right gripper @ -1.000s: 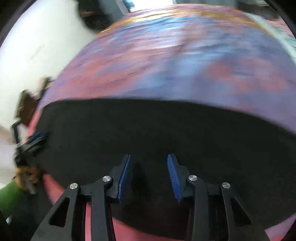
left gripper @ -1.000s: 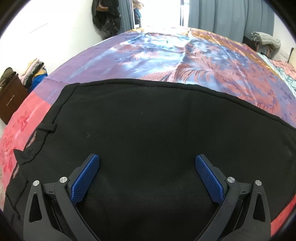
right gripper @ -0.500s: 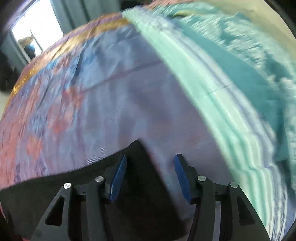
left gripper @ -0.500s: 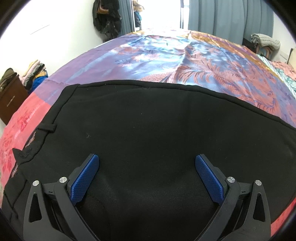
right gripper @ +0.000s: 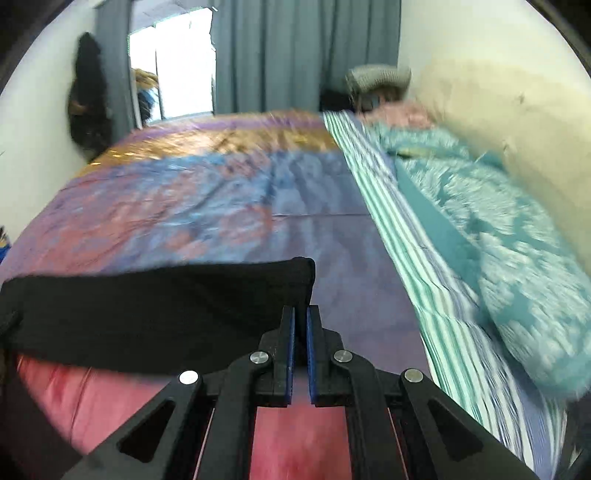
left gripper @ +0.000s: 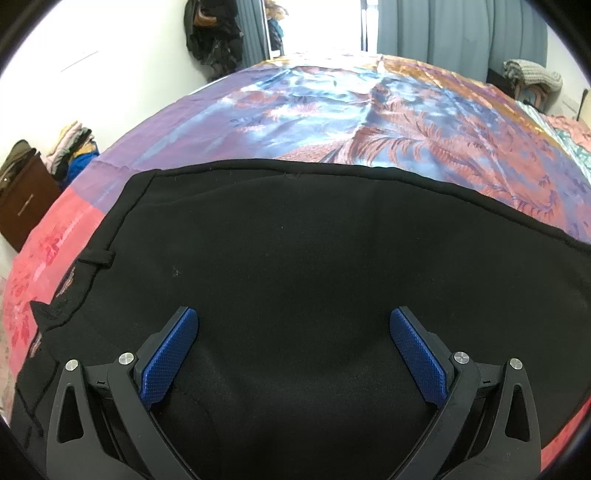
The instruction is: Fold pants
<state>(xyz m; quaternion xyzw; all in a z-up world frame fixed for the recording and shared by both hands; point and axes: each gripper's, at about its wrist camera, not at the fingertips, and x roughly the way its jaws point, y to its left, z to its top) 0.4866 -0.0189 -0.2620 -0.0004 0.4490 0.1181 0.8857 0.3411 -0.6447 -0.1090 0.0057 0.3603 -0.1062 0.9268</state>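
One black pants (left gripper: 314, 258) flat on bedspread (left gripper: 332, 122) | right gripper (right gripper: 300, 325) pinching hem

Right hand-held gripper (right gripper: 300, 325) pinched on the black pants (right gripper: 155, 306) hem corner (blurred), above the patterned bedspread (right gripper: 207, 206).

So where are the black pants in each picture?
Left wrist view: the black pants fill the lower half, under the open left tongs.
Right wrist view: pants at lower left, their end corner at the shut right tongs.
Shared landmark: the grey-blue curtains.
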